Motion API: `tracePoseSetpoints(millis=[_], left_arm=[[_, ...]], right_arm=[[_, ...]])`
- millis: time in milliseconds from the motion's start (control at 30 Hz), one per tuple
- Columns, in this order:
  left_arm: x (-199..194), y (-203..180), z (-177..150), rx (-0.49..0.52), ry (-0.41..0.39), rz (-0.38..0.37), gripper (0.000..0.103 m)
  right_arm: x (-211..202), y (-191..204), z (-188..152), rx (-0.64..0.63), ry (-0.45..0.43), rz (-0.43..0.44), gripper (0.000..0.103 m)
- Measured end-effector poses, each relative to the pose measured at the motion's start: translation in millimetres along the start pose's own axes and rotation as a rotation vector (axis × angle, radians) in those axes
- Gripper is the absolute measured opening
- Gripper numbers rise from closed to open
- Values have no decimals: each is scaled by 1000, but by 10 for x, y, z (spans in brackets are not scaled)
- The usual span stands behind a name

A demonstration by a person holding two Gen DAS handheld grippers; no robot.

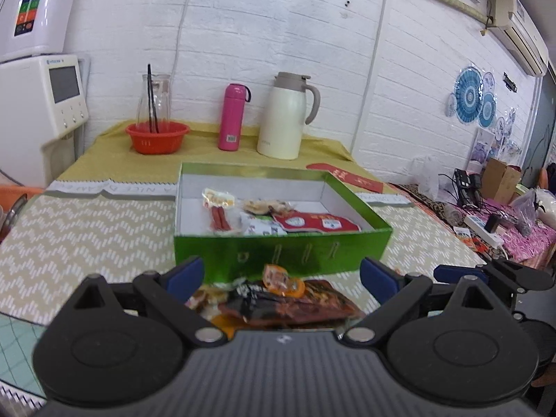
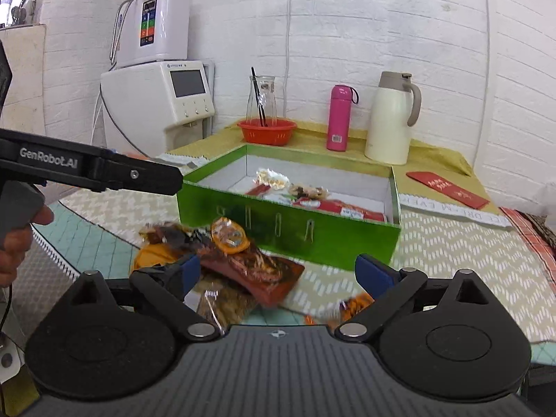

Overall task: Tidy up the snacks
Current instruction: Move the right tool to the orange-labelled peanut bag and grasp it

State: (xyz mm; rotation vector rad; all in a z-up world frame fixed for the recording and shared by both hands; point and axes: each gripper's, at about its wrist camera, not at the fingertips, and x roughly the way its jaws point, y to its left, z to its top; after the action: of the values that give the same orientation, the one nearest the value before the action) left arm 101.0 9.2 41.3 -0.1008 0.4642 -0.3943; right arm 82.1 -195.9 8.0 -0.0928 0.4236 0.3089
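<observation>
Left gripper and right gripper, jaws spread and empty, flank a loose snack pile at 6 o'clock, apparently positioned for picking. The pile comprises crinkled orange, brown and red wrappers, blurred here. At 12 o'clock, the green box stands open to receive them; sausage sticks and red packets already lie inside.

snack pile partly hidden behind gripper body, packet print blurred, labels unreadable
</observation>
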Motion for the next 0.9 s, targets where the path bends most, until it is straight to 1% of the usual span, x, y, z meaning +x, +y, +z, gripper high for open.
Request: tracePoseSetpoints(millis=[67, 167, 267, 367, 400, 500, 567, 633, 700, 800, 900], left_arm=[[-21, 5, -179, -17, 30, -14, 96], [-9, 82, -406, -72, 94, -25, 96], [-33, 212, -570, -167, 140, -40, 96], [-81, 275, -633, -199, 160, -47, 96], [-91, 278, -635, -197, 160, -44, 96], [-99, 257, -613, -188, 156, -59, 96], [-72, 218, -569, -191, 155, -98, 95], [-27, 131, -533, -176, 159, -159, 95], [1, 16, -526, -148, 167, -201, 96], [28, -158, -547, -114, 185, -250, 95], [35, -280, -553, -92, 191, -284, 95]], right_arm=[[-24, 30, -170, 18, 30, -14, 103], [-22, 68, -370, 69, 79, 11, 103], [19, 148, -440, 88, 106, 54, 103], [47, 215, -412, 59, 97, 47, 103], [50, 218, -386, 49, 87, 33, 103], [-6, 132, -343, 30, 35, -50, 103], [-7, 13, -337, 19, 24, -119, 103], [4, -120, -319, 13, 19, -193, 103], [29, -276, -274, 12, 2, -225, 103], [137, -532, -181, 61, 7, -211, 103], [302, -680, -123, 120, 37, -127, 103]])
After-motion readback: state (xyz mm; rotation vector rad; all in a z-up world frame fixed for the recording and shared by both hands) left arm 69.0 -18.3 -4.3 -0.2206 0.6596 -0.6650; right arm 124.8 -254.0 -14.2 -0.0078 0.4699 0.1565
